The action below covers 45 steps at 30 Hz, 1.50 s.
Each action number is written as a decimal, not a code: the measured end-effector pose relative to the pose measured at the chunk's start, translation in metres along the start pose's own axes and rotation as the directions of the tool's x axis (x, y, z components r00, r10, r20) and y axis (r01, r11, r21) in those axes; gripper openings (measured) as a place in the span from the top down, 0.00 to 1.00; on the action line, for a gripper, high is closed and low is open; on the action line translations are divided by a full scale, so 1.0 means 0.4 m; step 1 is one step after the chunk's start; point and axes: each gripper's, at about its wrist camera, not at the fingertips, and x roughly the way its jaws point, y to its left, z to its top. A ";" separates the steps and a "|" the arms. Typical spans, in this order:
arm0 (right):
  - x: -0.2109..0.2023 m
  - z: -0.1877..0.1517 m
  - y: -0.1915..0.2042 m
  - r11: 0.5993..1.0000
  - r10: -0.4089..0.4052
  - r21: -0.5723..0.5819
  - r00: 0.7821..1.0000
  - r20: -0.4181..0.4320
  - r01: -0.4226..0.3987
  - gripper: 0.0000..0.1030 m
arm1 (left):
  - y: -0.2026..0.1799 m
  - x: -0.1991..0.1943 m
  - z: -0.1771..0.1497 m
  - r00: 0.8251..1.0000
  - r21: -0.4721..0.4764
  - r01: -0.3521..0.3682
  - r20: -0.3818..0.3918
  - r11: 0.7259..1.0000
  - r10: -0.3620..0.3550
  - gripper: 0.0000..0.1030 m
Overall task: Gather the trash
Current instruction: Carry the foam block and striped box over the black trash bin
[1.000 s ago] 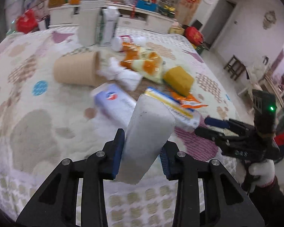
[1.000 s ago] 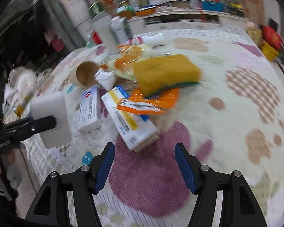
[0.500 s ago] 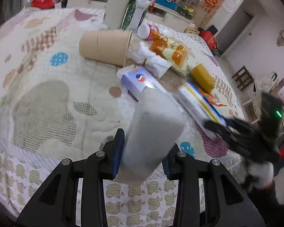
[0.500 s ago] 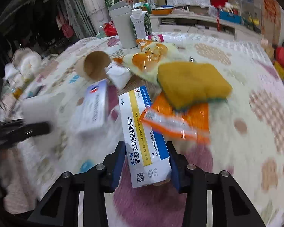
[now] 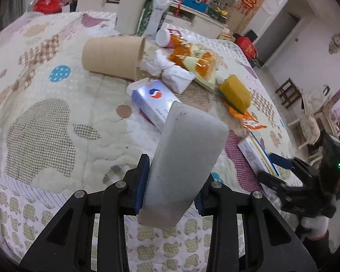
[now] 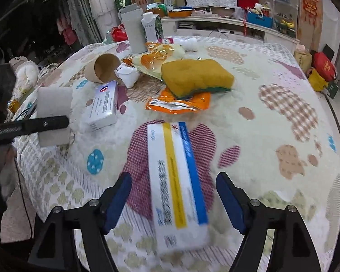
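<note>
The left tongs (image 5: 171,181) are clamped on a grey-white foam block (image 5: 183,165), which stands tilted between the blue pads, lifted above the near edge of the quilted surface (image 5: 45,122). The right tongs (image 6: 173,199) stand wide apart — between them lies a long white medicine box with yellow and blue stripes (image 6: 178,183), flat on the quilt and blurred, touching neither pad as far as the right wrist view shows.

Further in on the quilt the rest of the trash sits in a loose cluster. A brown paper cup (image 5: 113,56) lies on its side, its mouth toward a crumpled white tissue (image 5: 170,70). Just beside the tissue rests a white-and-blue carton (image 5: 154,106). A yellow sponge with a green underside (image 6: 196,77) lies on top of an orange wrapper (image 6: 181,103), and behind them is a yellow-orange snack bag (image 5: 192,61). At the far edge stand a grey tumbler (image 6: 133,30) and a milk carton (image 5: 156,15) — side by side.
</note>
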 end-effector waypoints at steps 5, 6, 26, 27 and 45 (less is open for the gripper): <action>0.020 0.000 0.011 1.000 -0.015 -0.009 1.000 0.024 0.015 0.60 | -0.050 -0.010 -0.004 1.000 0.043 0.018 0.000 0.999 -0.018 0.69; 0.011 -0.001 0.004 1.000 -0.002 0.001 1.000 0.024 0.002 0.60 | -0.065 -0.012 -0.004 1.000 0.057 0.024 -0.001 0.998 -0.024 0.69; -0.232 -0.133 -0.264 0.961 -0.140 0.257 0.980 0.143 0.099 0.60 | -0.477 0.125 0.009 0.977 0.275 0.207 -0.109 0.939 -0.184 0.69; -0.243 -0.141 -0.278 0.957 -0.158 0.265 0.977 0.146 0.115 0.60 | -0.499 0.133 0.008 0.976 0.287 0.213 -0.115 0.934 -0.187 0.69; -0.421 -0.311 -0.528 0.844 -0.342 0.483 0.928 0.146 0.235 0.60 | -0.806 0.258 -0.023 0.964 0.462 0.259 -0.179 0.848 -0.197 0.69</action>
